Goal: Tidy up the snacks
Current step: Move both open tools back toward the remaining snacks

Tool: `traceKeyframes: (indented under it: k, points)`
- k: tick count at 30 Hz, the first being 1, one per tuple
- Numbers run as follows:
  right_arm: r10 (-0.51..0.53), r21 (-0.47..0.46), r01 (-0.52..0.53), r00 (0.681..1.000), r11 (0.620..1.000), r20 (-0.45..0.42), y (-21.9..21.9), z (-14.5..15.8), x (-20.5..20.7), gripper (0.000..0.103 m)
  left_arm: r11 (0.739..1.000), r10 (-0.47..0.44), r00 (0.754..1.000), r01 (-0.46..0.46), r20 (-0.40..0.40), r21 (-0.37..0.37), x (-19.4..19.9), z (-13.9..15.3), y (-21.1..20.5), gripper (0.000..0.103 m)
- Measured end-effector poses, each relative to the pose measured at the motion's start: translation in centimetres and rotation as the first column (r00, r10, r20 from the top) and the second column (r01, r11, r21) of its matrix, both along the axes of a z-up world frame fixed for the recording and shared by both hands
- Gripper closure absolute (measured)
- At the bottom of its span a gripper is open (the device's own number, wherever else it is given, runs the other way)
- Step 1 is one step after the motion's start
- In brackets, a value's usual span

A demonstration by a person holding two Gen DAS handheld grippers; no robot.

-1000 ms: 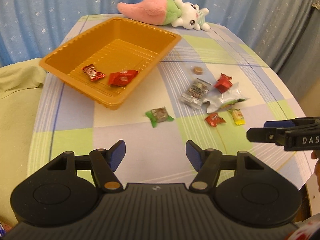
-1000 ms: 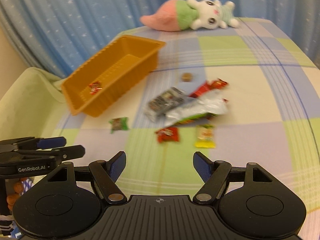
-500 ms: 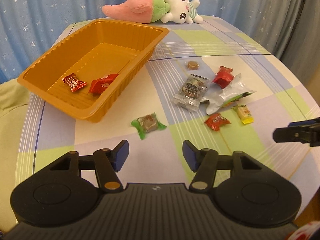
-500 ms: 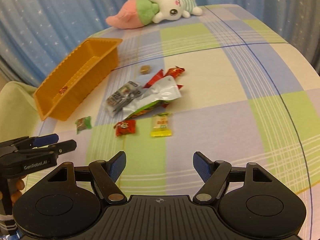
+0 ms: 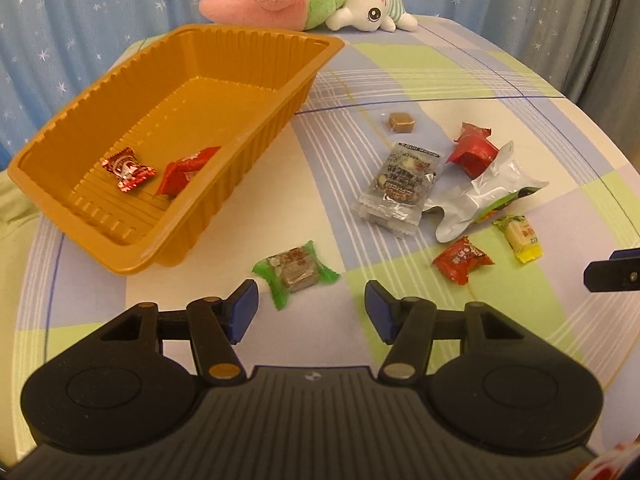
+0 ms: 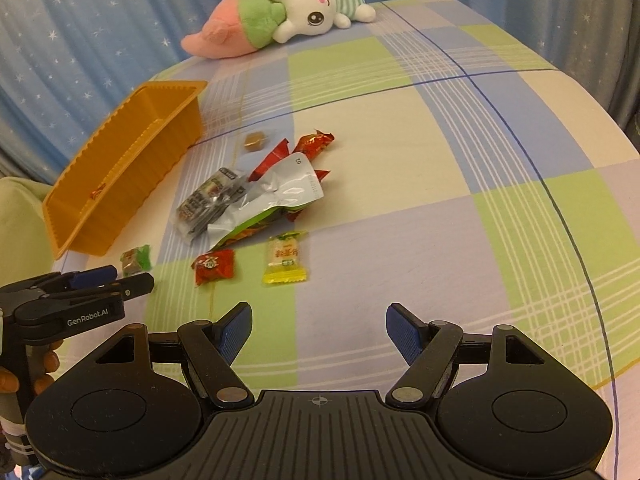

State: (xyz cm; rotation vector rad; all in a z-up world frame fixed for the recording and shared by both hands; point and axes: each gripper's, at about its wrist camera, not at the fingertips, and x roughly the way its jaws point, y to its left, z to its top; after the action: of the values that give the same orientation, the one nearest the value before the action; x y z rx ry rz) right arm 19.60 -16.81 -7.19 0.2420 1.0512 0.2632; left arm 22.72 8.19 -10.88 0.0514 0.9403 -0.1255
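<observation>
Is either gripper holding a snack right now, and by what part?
Nothing is held: left gripper and right gripper are both open and empty.

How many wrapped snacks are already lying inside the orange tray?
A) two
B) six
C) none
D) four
A: the orange tray holds just two red-wrapped pieces, a shiny red candy and a red packet beside it; the other snacks lie on the checked cloth outside it.

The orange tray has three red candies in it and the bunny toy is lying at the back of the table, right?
Not quite. The left wrist view shows the orange tray holds two red candies, not three. The bunny toy does lie at the back of the table.
</observation>
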Motion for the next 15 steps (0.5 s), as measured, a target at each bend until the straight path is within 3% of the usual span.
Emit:
traceKeyframes:
  k: [6, 9, 15]
  points:
    - [-0.005, 0.003, 0.005, 1.000, 1.000, -0.007, -0.1, -0.4, 0.8, 0.029, 0.997, -0.069, 0.998, 0.069, -0.005, -0.018, -0.2, -0.1, -1.7, 0.047]
    - [-0.003, 0.004, 0.003, 1.000, 1.000, -0.009, -0.1, -0.6, 1.2, 0.029, 0.995, -0.097, 0.995, 0.097, -0.003, -0.032, -0.5, 0.1, -2.3, 0.053]
    - [-0.003, 0.008, 0.003, 1.000, 1.000, -0.010, -0.3, -0.8, 1.8, 0.029, 0.994, -0.074, 0.997, 0.072, 0.028, 0.085, -0.3, 0.8, -2.0, 0.055]
